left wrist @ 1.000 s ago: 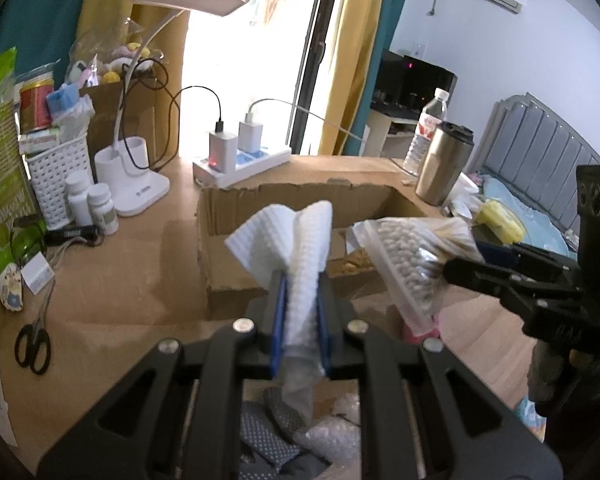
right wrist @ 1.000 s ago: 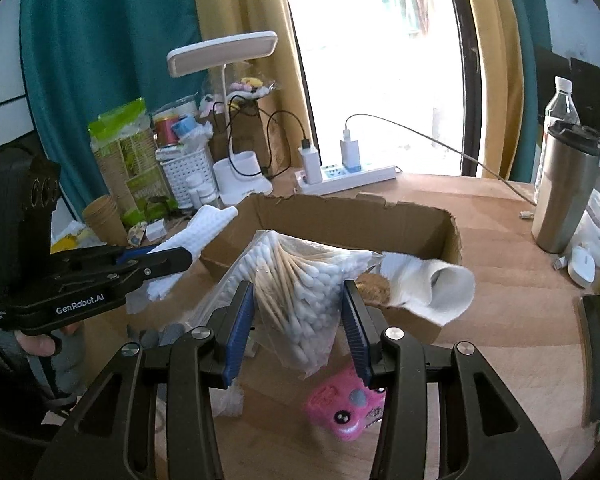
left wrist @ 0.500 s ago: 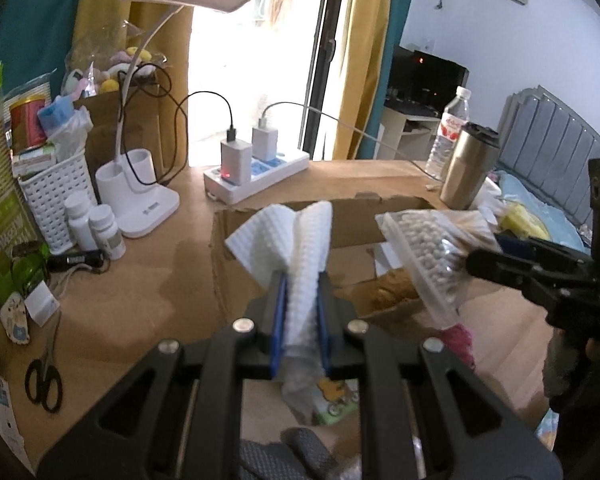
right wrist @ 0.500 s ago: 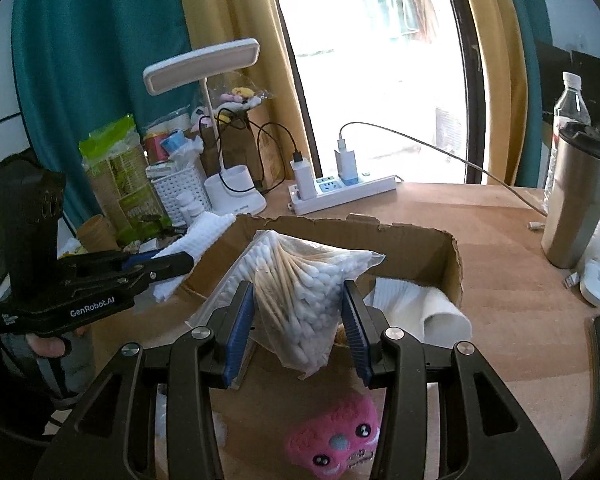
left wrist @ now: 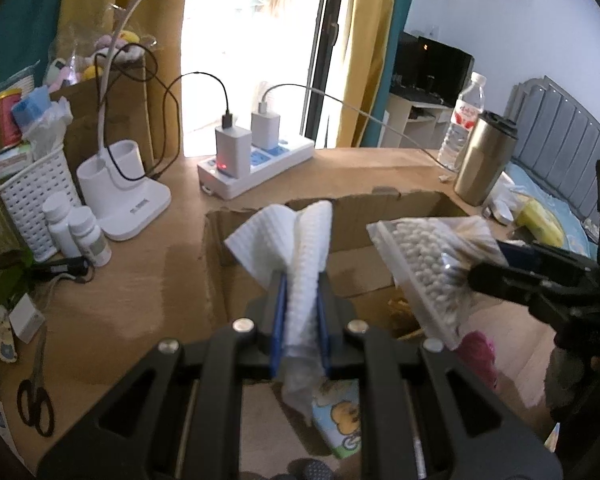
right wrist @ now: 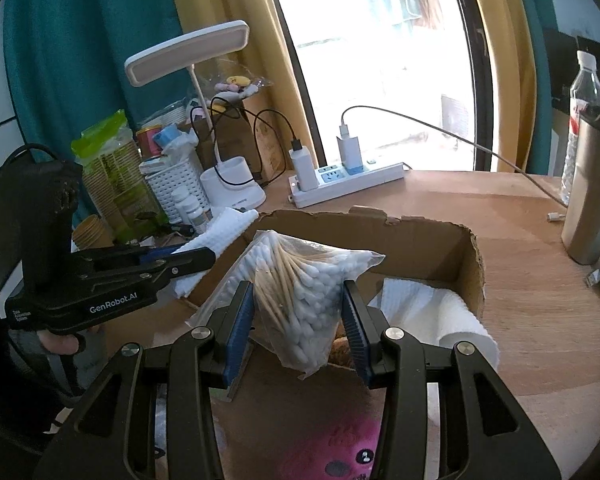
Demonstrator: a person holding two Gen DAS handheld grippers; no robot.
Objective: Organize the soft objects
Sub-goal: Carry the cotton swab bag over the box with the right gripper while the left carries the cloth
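Observation:
My left gripper (left wrist: pixel 300 316) is shut on a white textured cloth (left wrist: pixel 300 240) and holds it above the near left edge of an open cardboard box (left wrist: pixel 380 216). My right gripper (right wrist: pixel 298 320) is shut on a clear bag of cotton swabs (right wrist: pixel 300 292) and holds it over the box (right wrist: pixel 420 240). The bag also shows in the left wrist view (left wrist: pixel 424 256), as does the right gripper (left wrist: pixel 500 268). The left gripper (right wrist: pixel 196 258) and its cloth (right wrist: pixel 220 232) show at the left of the right wrist view. A white paper roll (right wrist: pixel 440 320) lies in the box.
A pink plush toy (right wrist: pixel 352 448) and a cartoon packet (left wrist: pixel 340 420) lie in front of the box. A power strip (left wrist: pixel 256 168), a lamp base (left wrist: pixel 128 196), a white basket (left wrist: pixel 28 200), pill bottles (left wrist: pixel 80 232) and scissors (left wrist: pixel 36 396) sit left. A steel tumbler (right wrist: pixel 588 200) stands right.
Both grippers have moved forward and up toward the box with their loads. The cloth and the swab bag now hang over the box's near edge.

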